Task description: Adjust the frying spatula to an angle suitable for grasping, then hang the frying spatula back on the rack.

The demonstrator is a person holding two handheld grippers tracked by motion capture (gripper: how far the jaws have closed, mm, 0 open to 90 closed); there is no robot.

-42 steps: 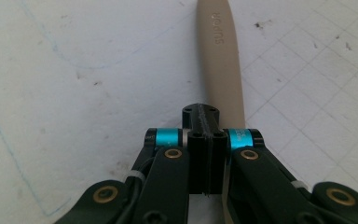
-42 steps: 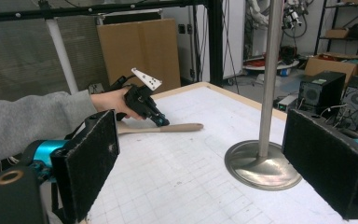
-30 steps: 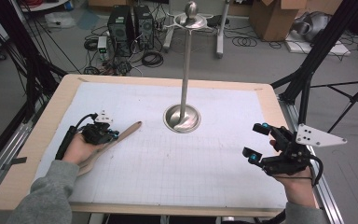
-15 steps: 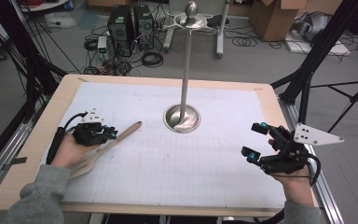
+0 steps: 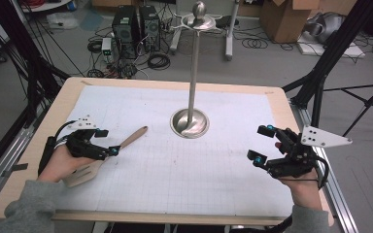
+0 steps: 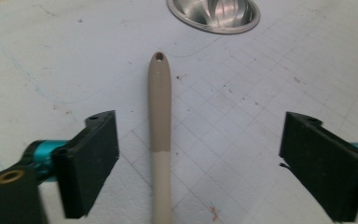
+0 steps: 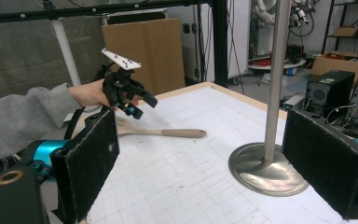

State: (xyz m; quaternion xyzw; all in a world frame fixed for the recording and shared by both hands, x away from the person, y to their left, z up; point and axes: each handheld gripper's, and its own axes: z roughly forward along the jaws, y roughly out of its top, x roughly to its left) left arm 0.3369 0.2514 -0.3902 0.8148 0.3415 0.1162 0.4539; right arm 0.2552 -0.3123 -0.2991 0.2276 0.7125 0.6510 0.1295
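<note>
A beige spatula (image 5: 128, 140) lies flat on the white gridded mat, its handle pointing toward the metal stand (image 5: 190, 121). My left gripper (image 5: 108, 141) hovers just above the blade end. Its jaws have just been opening and stand wide apart. In the left gripper view the handle (image 6: 161, 116) runs up between the jaws, and neither pad touches it. My right gripper (image 5: 259, 142) is held near the table's right edge, open, with nothing between its pads (image 7: 91, 163). The right gripper view shows the left gripper (image 7: 137, 106) lifted clear of the spatula (image 7: 168, 132).
A tall metal pole on a round dished base (image 7: 265, 175) stands at mid-table, beyond the spatula's tip. The wooden table edge (image 5: 170, 219) frames the mat. Computer towers (image 5: 133, 26), cables and cardboard boxes lie on the floor past the far edge.
The left gripper's jaws went from shut on the spatula to wide open, and the hand lifted and drew back to the left. The spatula stays on the mat. The right gripper kept still.
</note>
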